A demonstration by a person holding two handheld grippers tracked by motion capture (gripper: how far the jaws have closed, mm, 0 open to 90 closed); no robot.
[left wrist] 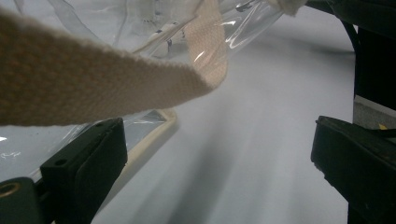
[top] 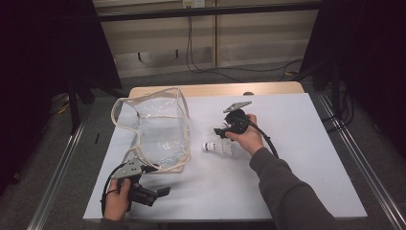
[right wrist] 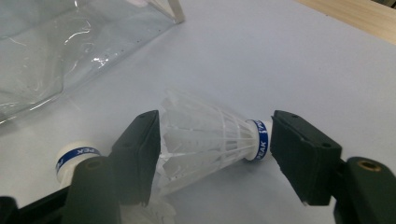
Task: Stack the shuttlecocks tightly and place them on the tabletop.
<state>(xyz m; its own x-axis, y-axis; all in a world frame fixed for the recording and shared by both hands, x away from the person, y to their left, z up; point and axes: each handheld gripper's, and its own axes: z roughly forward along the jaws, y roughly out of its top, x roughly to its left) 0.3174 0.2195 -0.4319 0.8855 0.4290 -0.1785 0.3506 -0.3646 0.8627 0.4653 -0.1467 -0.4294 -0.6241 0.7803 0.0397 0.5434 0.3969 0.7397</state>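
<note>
In the right gripper view a white shuttlecock (right wrist: pixel 210 140) lies on its side on the white table (right wrist: pixel 289 60), set between the fingers of the right gripper (right wrist: pixel 215 149). The left finger (right wrist: pixel 137 154) sits at the feather rim and the right finger stands just off the cork end; I cannot tell whether either pad presses, so the grip looks loose, not clenched. A second shuttlecock (right wrist: pixel 74 156) lies partly hidden behind the left finger. From above, the right hand (top: pixel 246 136) covers most of its gripper. The left gripper (left wrist: pixel 219 158) stands released, nothing between its fingers; a blurred cloth strap (left wrist: pixel 93 88) of the clear bag (top: pixel 158 129) crosses just above them.
</note>
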